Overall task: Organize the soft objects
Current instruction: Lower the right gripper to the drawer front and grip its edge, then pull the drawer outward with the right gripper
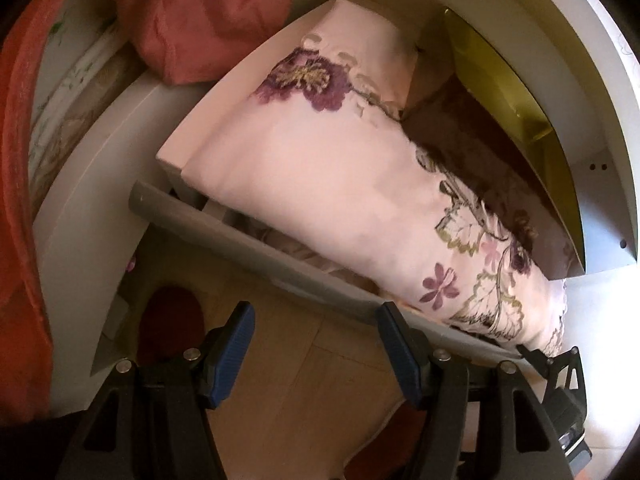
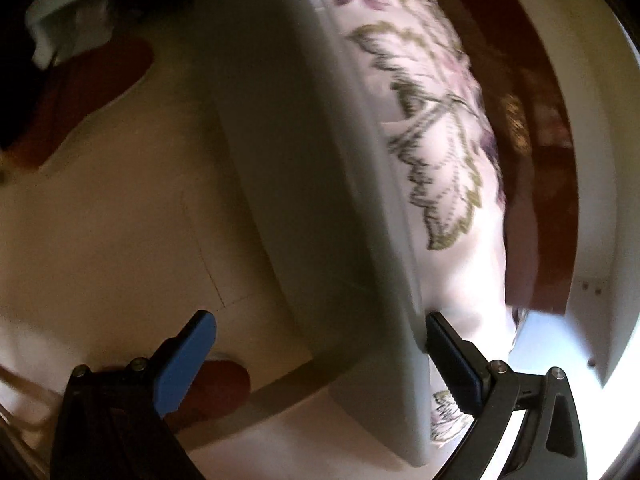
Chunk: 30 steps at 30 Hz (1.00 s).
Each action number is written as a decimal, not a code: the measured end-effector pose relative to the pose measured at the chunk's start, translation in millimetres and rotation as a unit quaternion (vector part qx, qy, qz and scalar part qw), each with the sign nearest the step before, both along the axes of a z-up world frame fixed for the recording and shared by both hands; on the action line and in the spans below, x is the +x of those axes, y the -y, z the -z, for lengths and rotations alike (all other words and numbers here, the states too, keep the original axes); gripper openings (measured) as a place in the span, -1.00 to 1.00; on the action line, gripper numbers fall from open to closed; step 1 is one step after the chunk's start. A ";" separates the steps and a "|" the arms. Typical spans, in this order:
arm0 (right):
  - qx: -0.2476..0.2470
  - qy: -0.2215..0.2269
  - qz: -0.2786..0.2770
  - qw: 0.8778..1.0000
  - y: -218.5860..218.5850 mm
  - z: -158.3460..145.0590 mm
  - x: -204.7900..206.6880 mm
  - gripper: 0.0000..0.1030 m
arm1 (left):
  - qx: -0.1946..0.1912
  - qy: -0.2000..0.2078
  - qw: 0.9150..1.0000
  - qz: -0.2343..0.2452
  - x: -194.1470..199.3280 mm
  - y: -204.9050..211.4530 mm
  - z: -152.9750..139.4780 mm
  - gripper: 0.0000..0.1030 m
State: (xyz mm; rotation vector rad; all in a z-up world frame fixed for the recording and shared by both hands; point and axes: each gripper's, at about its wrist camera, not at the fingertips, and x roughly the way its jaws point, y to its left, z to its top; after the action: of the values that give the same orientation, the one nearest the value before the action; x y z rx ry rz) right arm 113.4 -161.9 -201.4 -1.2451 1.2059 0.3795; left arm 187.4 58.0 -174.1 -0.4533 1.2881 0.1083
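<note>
While it points steeply down over a pulled-out white drawer [image 1: 248,236], the left hand-held gripper [image 1: 316,344] stands wide open with nothing between its two blue pads; only wood floor shows in the gap. One pale floral pillow [image 1: 320,184] lies in the drawer, running from far left to near right, its right end just beside the tip of the other hand-held gripper. One orange cloth [image 1: 208,16] hangs at far left, and one yellow-green panel [image 1: 516,100] stands far right of the pillow.

From the right wrist, the picture is blurred. The right hand-held gripper [image 2: 320,360] also tilts down, its jaws spread wide astride the drawer's front panel [image 2: 320,184]: one finger over the floor at left, the other inside against the pillow [image 2: 436,120]. Whether the pads press on the panel I cannot tell.
</note>
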 end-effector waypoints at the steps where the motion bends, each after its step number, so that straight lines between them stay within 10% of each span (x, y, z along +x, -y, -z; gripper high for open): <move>1: -0.003 -0.005 -0.004 1.000 0.3 -1.1 -0.4 1.00 | 0.002 0.001 1.000 -0.003 3.1 -0.3 -0.5 0.28; 8: -0.018 -0.043 -0.050 0.998 4.3 -0.7 -6.7 1.00 | 0.002 -0.030 0.999 -0.030 27.9 -5.9 11.4 0.64; 30: 0.033 -0.120 -0.002 0.992 -21.2 -48.4 -19.1 1.00 | 0.037 -0.097 0.995 0.007 5.5 -0.7 27.1 0.64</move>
State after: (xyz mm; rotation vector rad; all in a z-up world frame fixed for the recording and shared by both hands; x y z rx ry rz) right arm 94.3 -140.7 -153.1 -1.1684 1.3827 0.5810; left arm 192.9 58.7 -201.3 -0.3777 1.4733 0.1921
